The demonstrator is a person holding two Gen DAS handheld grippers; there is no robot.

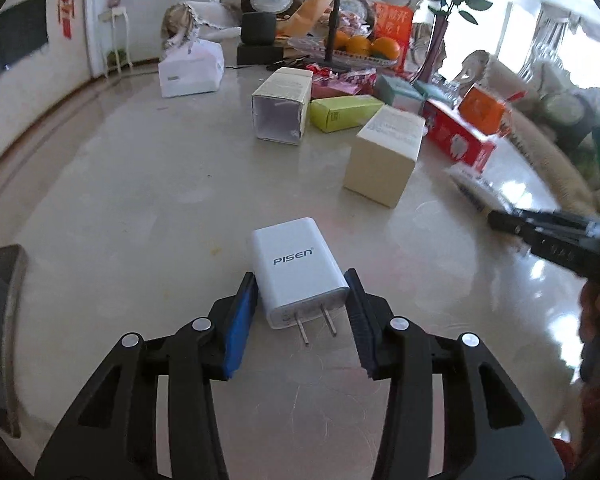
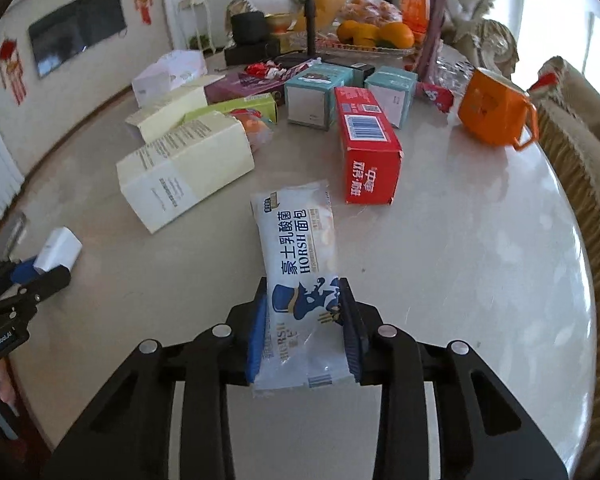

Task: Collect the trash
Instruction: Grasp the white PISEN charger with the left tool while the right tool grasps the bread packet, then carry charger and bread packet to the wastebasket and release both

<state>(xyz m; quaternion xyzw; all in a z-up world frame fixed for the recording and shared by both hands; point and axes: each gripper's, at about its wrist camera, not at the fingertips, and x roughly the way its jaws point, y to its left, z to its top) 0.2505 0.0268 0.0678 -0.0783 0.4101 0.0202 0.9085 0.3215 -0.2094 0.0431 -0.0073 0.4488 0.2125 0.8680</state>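
A white wall charger (image 1: 296, 268) with two prongs lies on the pale marble table (image 1: 140, 200). My left gripper (image 1: 302, 280) is shut on it, blue pads against both sides. The same charger (image 2: 60, 248) and left gripper (image 2: 40, 272) show at the left edge of the right wrist view. A blue-and-white bread wrapper (image 2: 296, 236) lies lengthwise on the table. My right gripper (image 2: 304, 284) is shut on its near end, squeezing the plastic. In the left wrist view the right gripper (image 1: 540, 232) appears blurred at the right edge.
Several cartons lie beyond: a cream box (image 2: 184, 172), a red box (image 2: 368, 148), teal boxes (image 2: 312, 96), a yellow-green box (image 1: 344, 112), an open white box (image 1: 282, 108). An orange cup (image 2: 492, 108) lies tipped near the right rim. A phone (image 1: 0, 320) rests far left. Oranges (image 2: 374, 34) sit at the back.
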